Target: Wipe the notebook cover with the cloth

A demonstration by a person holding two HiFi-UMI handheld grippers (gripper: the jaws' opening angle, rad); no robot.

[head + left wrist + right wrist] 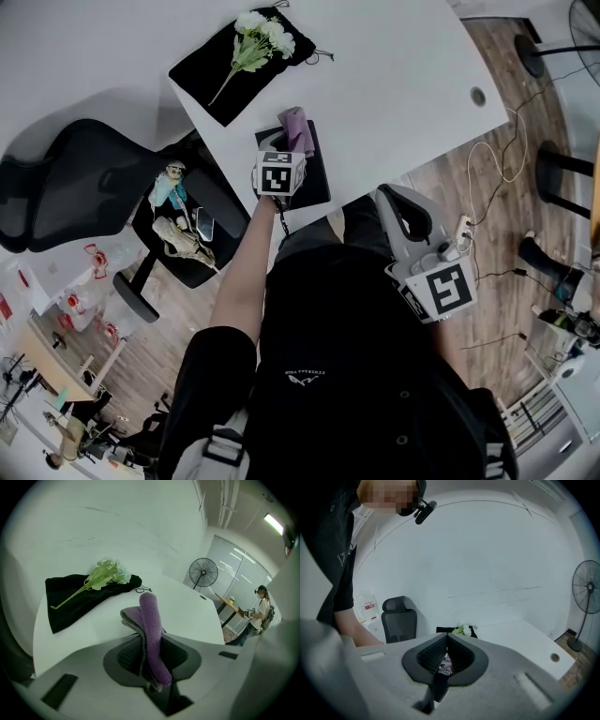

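1. Left hand-held gripper [289, 150]: jaws clamped on the folded purple cloth [150, 620], whose free end stands above them, directly over the notebook.
2. Notebook [317, 183]: dark and flat on the white tabletop [394, 84], near its front edge.
3. Right hand-held gripper [398, 202]: jaws closed together, empty, held off the tabletop by the person's body.
4. Handling, as judged: the cloth is soft, light and prone to bunching, so the fold is best held deep. The notebook looks light with a smooth cover and would probably slide when wiped; pinning a corner should steady it.
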